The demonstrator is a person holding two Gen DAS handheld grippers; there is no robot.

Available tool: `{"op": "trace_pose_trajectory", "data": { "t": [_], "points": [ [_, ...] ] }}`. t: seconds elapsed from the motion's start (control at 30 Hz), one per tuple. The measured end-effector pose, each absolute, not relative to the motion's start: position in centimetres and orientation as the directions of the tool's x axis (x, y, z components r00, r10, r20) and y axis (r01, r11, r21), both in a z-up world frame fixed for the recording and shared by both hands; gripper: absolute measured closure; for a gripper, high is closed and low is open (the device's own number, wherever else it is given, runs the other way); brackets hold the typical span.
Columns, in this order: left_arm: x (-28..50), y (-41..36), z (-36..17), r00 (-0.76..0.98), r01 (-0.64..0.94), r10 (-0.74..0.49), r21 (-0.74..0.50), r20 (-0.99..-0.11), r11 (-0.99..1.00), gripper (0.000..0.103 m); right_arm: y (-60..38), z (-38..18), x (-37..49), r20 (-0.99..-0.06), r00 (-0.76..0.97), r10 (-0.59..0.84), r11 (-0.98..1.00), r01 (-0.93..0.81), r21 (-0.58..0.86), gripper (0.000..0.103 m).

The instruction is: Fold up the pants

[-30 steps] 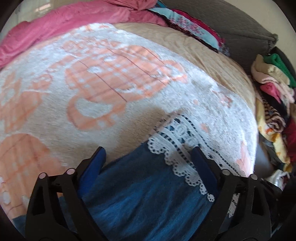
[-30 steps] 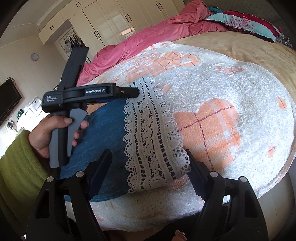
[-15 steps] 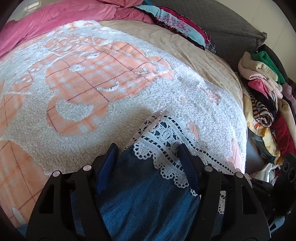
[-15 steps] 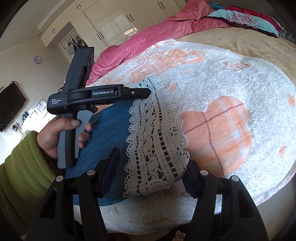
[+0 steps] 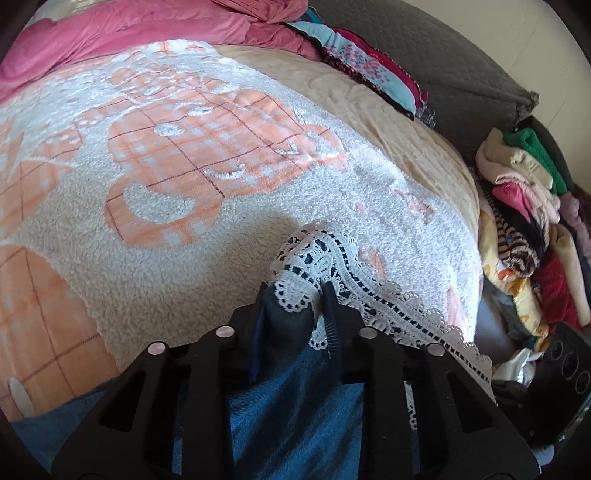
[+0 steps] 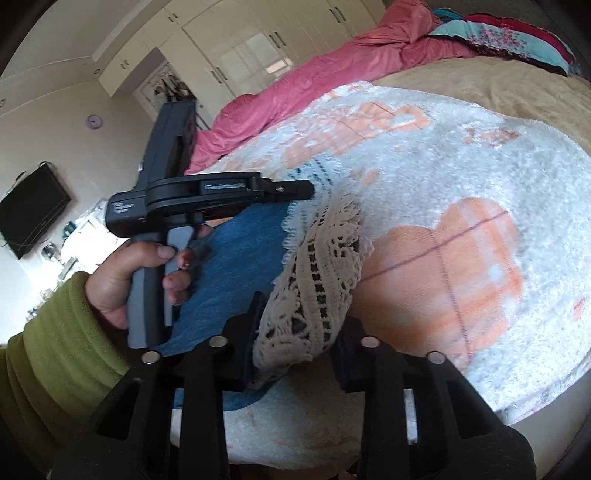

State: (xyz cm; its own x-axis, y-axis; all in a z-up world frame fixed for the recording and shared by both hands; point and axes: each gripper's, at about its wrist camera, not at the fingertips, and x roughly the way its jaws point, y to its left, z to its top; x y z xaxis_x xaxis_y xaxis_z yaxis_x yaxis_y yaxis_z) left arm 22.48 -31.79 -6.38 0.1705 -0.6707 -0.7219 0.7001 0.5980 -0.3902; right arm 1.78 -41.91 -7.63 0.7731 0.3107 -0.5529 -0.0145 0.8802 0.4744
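Observation:
Blue denim pants [image 5: 288, 387] with a white lace hem [image 5: 321, 258] lie on a fleecy white and orange blanket [image 5: 184, 166]. In the left wrist view my left gripper [image 5: 295, 302] is closing, its pads pinching a bunched fold of denim and lace at the hem's far corner. In the right wrist view my right gripper [image 6: 299, 332] is closing too, with the near end of the lace hem [image 6: 321, 266] crumpled between its fingers. That view also shows the left gripper [image 6: 306, 190] side on above the denim [image 6: 240, 258], held by a hand [image 6: 122, 277] in a green sleeve.
A pink duvet [image 5: 129, 33] is heaped at the far side of the bed. A pile of folded clothes [image 5: 524, 221] sits off the bed's right edge. Wardrobes [image 6: 240, 48] and a wall television [image 6: 33, 210] stand beyond. The bed edge runs just below my right gripper.
Both grippers went from wide open to nearly closed. The flat lace hem has bunched up between each pair of fingers. Neither hand has shifted much.

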Motion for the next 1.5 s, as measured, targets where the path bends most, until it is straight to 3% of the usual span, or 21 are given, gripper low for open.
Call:
{"op": "trace_pose_trajectory", "data": {
  "t": [0.43, 0.73, 0.87, 0.93, 1.0, 1.1, 1.3, 1.5],
  "points": [
    [21.4, -23.6, -2.8, 0.206, 0.631, -0.806, -0.554, -0.555, 0.543, 0.088, -33.5, -3.0, 1.4, -0.516, 0.787, 0.337, 0.932, -0.2, 0.303, 0.076],
    [20.7, -14.6, -3.2, 0.315, 0.53, -0.777, -0.579, -0.545, 0.62, 0.088, -26.5, -3.1, 2.5, -0.558, 0.723, 0.408, 0.913, -0.329, 0.242, 0.076],
    [19.9, -10.4, -3.9, 0.372, 0.442, -0.763, -0.622, -0.529, 0.647, 0.073, -23.3, -4.1, 2.6, -0.596, 0.695, 0.402, 0.908, -0.384, 0.165, 0.074],
    [19.3, -7.8, -4.3, 0.408, 0.377, -0.76, -0.665, -0.506, 0.645, 0.062, -21.7, -4.7, 2.3, -0.617, 0.676, 0.402, 0.899, -0.42, 0.126, 0.073],
    [18.5, -5.7, -4.6, 0.446, 0.323, -0.76, -0.707, -0.473, 0.629, 0.044, -19.7, -5.6, 1.8, -0.643, 0.657, 0.393, 0.885, -0.461, 0.07, 0.072],
    [17.2, -3.4, -5.1, 0.497, 0.279, -0.753, -0.743, -0.431, 0.609, 0.036, -17.4, -7.0, 1.2, -0.673, 0.653, 0.349, 0.868, -0.495, -0.03, 0.068],
    [16.7, -2.8, -5.3, 0.437, 0.301, -0.818, -0.797, -0.374, 0.524, 0.022, -14.1, -8.0, -0.9, -0.662, 0.694, 0.283, 0.812, -0.541, -0.22, 0.063],
    [16.9, -2.9, -6.2, 0.426, 0.306, -0.797, -0.76, -0.429, 0.573, 0.023, -13.6, -8.3, -1.3, -0.658, 0.701, 0.277, 0.821, -0.528, -0.217, 0.058]
  ]
}}
